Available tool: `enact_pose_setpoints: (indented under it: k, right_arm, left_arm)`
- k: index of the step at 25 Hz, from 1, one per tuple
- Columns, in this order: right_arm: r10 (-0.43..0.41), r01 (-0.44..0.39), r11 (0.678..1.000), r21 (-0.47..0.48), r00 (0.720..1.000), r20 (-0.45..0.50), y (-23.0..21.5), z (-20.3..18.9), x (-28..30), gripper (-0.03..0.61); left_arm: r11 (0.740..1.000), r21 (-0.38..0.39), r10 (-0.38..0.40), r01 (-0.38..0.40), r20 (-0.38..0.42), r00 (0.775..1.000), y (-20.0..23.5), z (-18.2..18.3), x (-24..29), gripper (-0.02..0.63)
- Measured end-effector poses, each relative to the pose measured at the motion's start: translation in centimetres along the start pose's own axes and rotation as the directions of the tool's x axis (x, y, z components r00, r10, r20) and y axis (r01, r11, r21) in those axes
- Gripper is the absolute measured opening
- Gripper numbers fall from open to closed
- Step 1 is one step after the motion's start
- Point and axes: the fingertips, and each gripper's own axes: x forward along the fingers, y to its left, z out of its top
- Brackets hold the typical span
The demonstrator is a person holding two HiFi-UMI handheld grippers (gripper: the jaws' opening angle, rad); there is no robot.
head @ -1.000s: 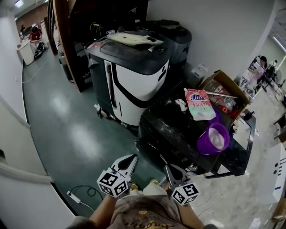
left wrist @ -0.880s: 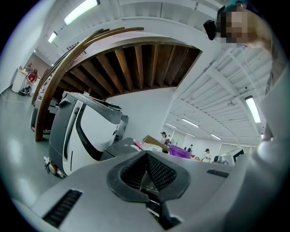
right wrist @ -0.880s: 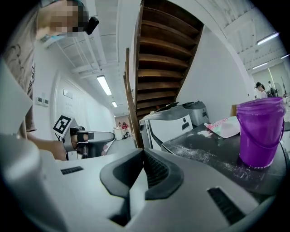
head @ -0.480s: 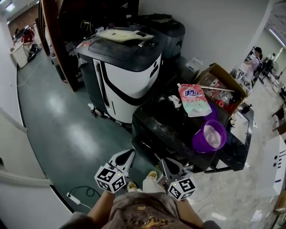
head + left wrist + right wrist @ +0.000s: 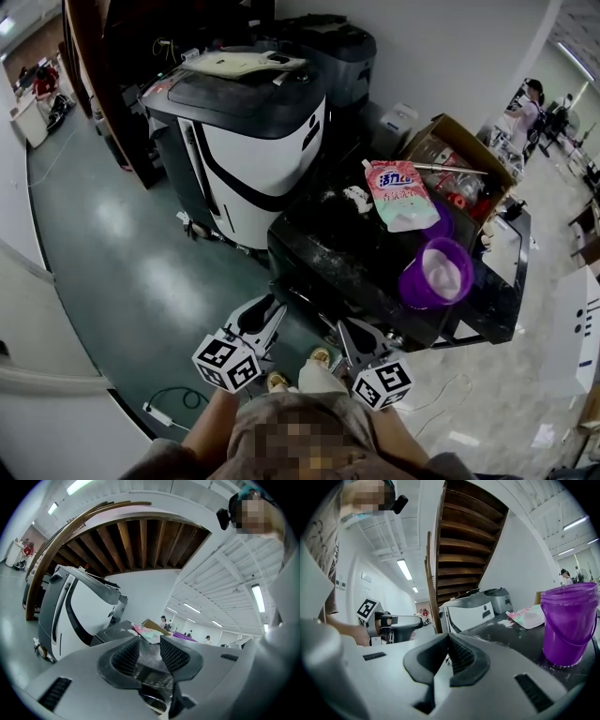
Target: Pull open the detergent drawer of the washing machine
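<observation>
The black washing machine (image 5: 347,258) stands low in the middle of the head view, its dusty top facing up. I cannot make out its detergent drawer on the dark front. My left gripper (image 5: 269,311) hovers just short of the machine's near left corner, pointing level. Its jaws (image 5: 150,651) are opening, with a narrow gap and nothing between them. My right gripper (image 5: 348,330) is beside it at the machine's near edge. It is shut and empty, its pads (image 5: 449,656) meeting. The left gripper (image 5: 401,623) also shows in the right gripper view.
On the machine's top lie a pink detergent pouch (image 5: 398,195) and a purple bucket (image 5: 434,272). A larger white-and-black machine (image 5: 248,141) stands behind on the left, and an open cardboard box (image 5: 459,159) behind on the right. A white cable (image 5: 173,408) lies on the green floor.
Both grippers have moved a little forward toward the black machine's near edge. The machine and the things on it sit closer to them in the head view.
</observation>
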Motion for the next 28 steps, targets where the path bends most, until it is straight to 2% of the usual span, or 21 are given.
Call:
enact_pose_setpoints:
  k: [3, 6, 9, 12, 18, 22, 25, 28]
  right_arm:
    - [-0.006, 0.006, 1.0, 0.009, 1.0, 0.002, -0.2, -0.1, 0.1, 0.003]
    - [-0.01, 0.01, 1.0, 0.012, 1.0, -0.002, -0.3, -0.3, 0.0, 0.003]
    - [-0.017, 0.017, 1.0, 0.014, 1.0, -0.013, -0.6, -0.6, -0.1, 0.003]
    - [-0.028, 0.028, 0.999, 0.021, 0.999, -0.024, -1.0, -0.9, -0.2, 0.003]
    - [-0.041, 0.042, 0.999, 0.028, 0.999, -0.034, -1.7, -1.4, 0.0, 0.003]
    - [-0.054, 0.055, 0.998, 0.036, 0.997, -0.047, -2.2, -1.8, 0.0, 0.003]
    - [-0.056, 0.058, 0.998, 0.039, 0.997, -0.055, -2.5, -1.8, 0.4, 0.003]
    - [-0.064, 0.067, 0.997, 0.047, 0.996, -0.068, -2.9, -2.0, 0.7, 0.003]
  left_arm:
    - [0.997, -0.067, -0.044, 0.045, 0.019, 0.999, 0.3, -0.2, 0.4, 0.196]
    - [0.981, -0.161, -0.101, 0.105, 0.035, 0.994, 0.7, -1.0, 1.1, 0.286]
    - [0.958, -0.25, -0.134, 0.144, 0.058, 0.989, 1.7, -1.9, 2.0, 0.331]
    - [0.934, -0.317, -0.152, 0.164, 0.063, 0.986, 3.1, -3.2, 3.0, 0.345]
    - [0.842, -0.506, -0.16, 0.188, 0.098, 0.982, 7.1, -6.2, 5.4, 0.347]
    - [0.769, -0.571, -0.238, 0.287, 0.162, 0.958, 8.9, -7.6, 7.7, 0.346]
    - [0.74, -0.599, -0.267, 0.304, 0.153, 0.951, 10.5, -9.2, 9.2, 0.347]
    - [0.717, -0.634, -0.253, 0.291, 0.152, 0.955, 12.3, -10.9, 10.3, 0.347]
